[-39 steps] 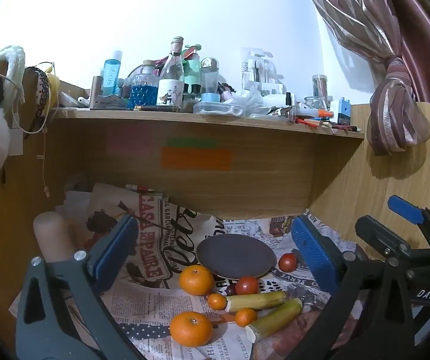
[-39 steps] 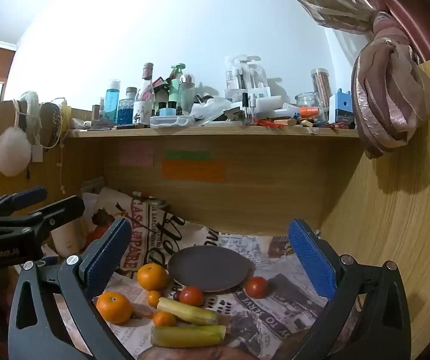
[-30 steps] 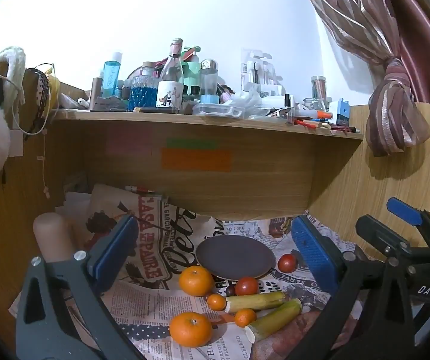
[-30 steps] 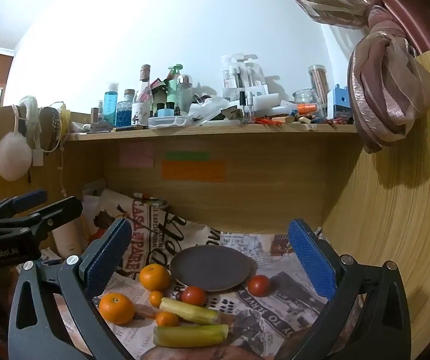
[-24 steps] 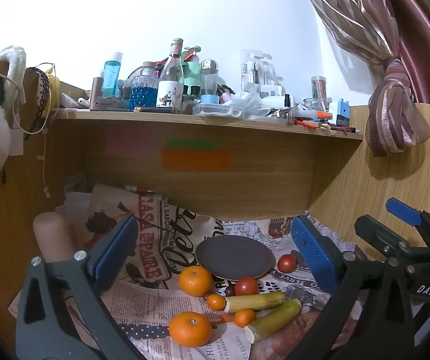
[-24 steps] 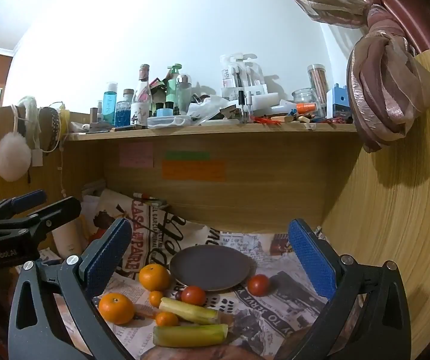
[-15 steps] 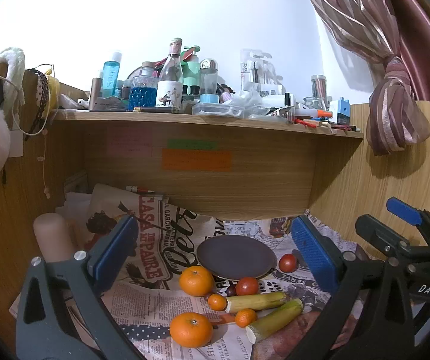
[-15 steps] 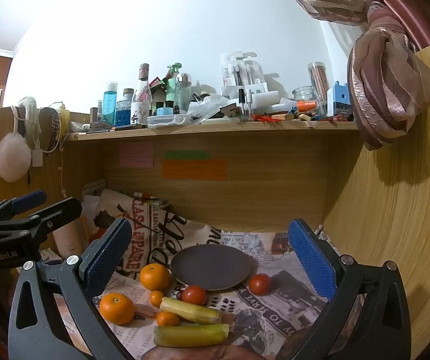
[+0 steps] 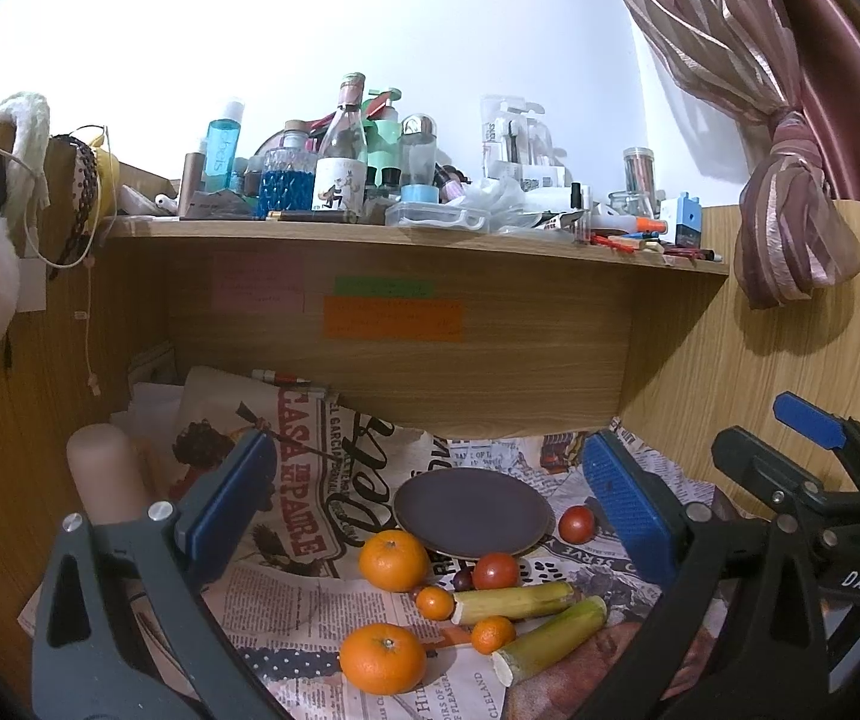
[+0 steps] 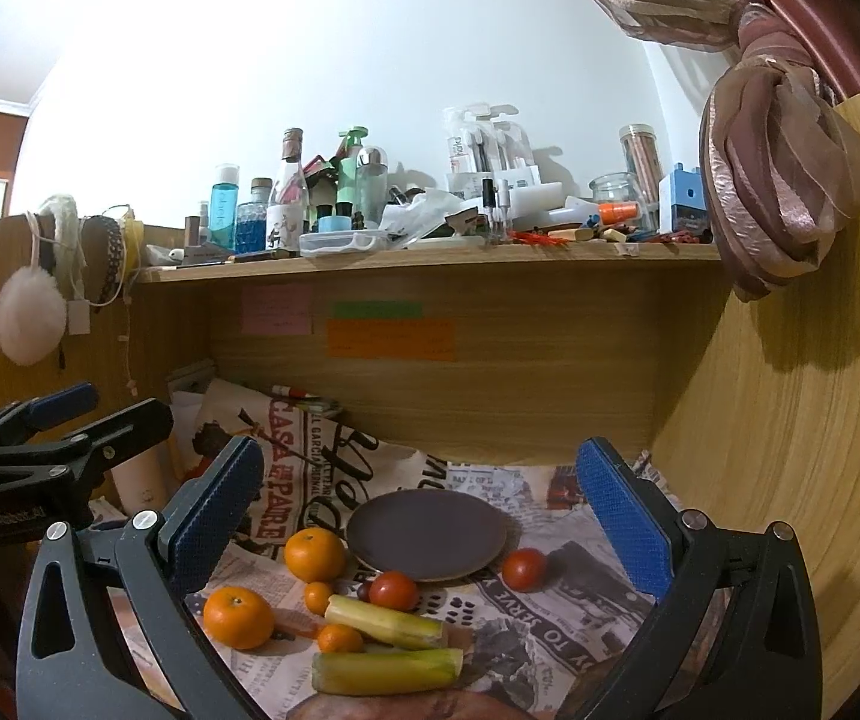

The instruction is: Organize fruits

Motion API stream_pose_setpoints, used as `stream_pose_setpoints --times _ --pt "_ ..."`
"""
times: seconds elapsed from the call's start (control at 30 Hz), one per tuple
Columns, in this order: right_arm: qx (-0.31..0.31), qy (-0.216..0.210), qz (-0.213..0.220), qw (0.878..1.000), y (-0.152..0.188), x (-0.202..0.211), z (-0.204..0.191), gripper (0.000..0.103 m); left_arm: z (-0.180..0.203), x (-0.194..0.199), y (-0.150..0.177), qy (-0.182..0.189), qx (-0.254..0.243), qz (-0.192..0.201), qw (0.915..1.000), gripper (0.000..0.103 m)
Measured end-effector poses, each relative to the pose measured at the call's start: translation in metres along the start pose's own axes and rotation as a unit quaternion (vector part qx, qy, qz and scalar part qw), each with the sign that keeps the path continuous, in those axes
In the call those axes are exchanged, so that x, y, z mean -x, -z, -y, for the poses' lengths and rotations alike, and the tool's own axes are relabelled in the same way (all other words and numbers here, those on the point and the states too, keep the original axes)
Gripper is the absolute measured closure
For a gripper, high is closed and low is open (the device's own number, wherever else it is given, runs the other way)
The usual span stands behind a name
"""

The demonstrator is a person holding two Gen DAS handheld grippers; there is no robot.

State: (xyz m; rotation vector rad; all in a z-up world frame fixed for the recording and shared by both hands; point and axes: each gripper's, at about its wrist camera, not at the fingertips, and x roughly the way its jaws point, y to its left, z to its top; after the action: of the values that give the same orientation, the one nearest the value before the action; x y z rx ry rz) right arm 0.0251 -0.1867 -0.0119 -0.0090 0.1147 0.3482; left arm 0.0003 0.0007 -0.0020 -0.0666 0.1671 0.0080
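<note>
A dark round plate lies bare on newspaper under a wooden shelf. In front of it sit two big oranges, two small ones, two red tomatoes and two yellow-green stalk pieces. My left gripper hangs open above and short of the fruit, holding nothing. My right gripper is open too, over the same spread: oranges, tomatoes, stalks.
A crowded shelf of bottles and jars overhangs the back. Wooden side panels close in left and right. A cream cylinder stands at the left. The other gripper shows at the right edge of the left wrist view.
Both grippers have stayed open and nearly still, with only a slight drift of the views. No fruit has moved.
</note>
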Motion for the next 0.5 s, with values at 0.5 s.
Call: stream_pose_setpoints --times 0.5 --pt "0.0 -0.003 0.003 1.0 -0.0006 0.0025 -0.004 0.0 -0.0027 0.0001 0.0018 -0.001 0.0 -0.001 1.0 0.0"
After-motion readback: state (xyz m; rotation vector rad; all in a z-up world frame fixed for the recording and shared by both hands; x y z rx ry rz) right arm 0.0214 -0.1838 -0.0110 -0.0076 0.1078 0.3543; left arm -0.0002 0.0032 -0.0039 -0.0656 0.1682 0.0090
